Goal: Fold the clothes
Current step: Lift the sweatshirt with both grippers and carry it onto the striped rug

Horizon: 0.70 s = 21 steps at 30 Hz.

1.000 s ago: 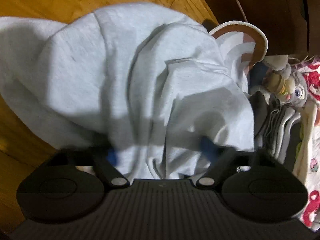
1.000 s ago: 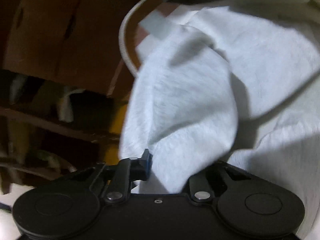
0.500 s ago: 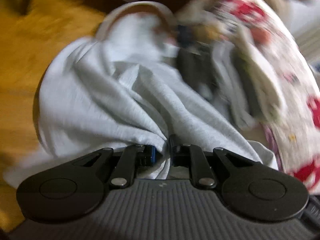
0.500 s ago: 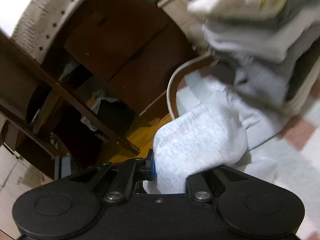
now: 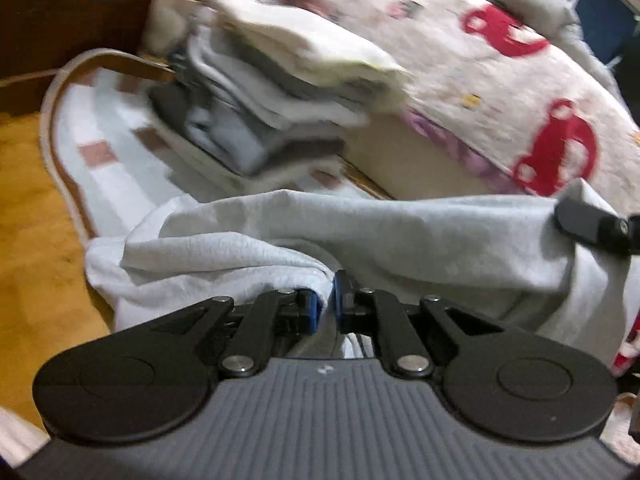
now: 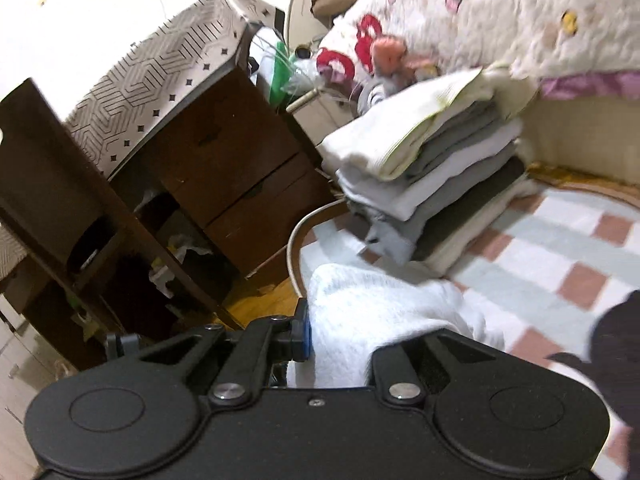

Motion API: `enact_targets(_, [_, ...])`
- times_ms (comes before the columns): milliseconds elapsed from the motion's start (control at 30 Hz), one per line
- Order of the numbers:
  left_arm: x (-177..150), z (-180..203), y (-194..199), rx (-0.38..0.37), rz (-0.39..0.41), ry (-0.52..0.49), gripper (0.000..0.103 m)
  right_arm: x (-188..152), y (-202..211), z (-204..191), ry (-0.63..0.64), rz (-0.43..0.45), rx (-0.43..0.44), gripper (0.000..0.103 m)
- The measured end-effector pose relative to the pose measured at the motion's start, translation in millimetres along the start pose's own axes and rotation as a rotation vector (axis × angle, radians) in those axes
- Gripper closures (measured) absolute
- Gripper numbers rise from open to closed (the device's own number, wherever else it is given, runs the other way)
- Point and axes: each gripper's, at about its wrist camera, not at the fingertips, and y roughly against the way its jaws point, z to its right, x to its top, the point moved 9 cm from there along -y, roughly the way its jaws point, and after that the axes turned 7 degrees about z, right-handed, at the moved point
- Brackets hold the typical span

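Two black grippers — left gripper (image 5: 328, 300), jaws just closing, and right gripper (image 6: 340, 340) — each pinch one pale grey fleece garment (image 5: 400, 236); one stack of folded clothes (image 6: 432, 184) sits beyond.

My left gripper (image 5: 327, 304) is black plastic on a grey ribbed body, with two round black lobes at its sides. Black linkage arms cross toward my fingers, each pinned by a silver screw, and my fingertips (image 5: 310, 312) carry blue pads. My right gripper (image 6: 340, 340) has a smooth black body, the same lobes and silver screws, a small screw at centre and a blue pad.
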Motion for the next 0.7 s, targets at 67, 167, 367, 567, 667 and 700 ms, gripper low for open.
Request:
enact_targets(67, [-7.0,18.0,4.2,0.01,-0.003,-0.022,0.096,1.0,18.7,7.3,-0.008,-0.006,-0.025,0.092])
enact_targets(167, [-5.5,47.1,17.6,0.021,0.019,-0.056,0.096,2.3,44.0,12.9,-0.025,-0.028,-0.055,0.092])
enact_targets(367, [29.3,98.0,57.8,-0.039,0.133,-0.015,0.097,31.3,94.1,-5.5,0.049,-0.049,-0.127,0.092])
enact_targets(567, [65.0,141.6,74.2,-0.071,0.153,-0.058,0.097,73.2,111.0,-18.4,0.027,-0.122,-0.224,0.092])
enact_targets(667, [69.6,149.1,76.4,-0.057,0.162,-0.1,0.097,82.8,119.4,-18.6,-0.005,-0.156,-0.334,0.092])
enact_targets(700, [70.2,150.3,76.2,-0.057,0.159,-0.109,0.097,83.9,121.8,-19.5,-0.01,-0.167,-0.372,0.092])
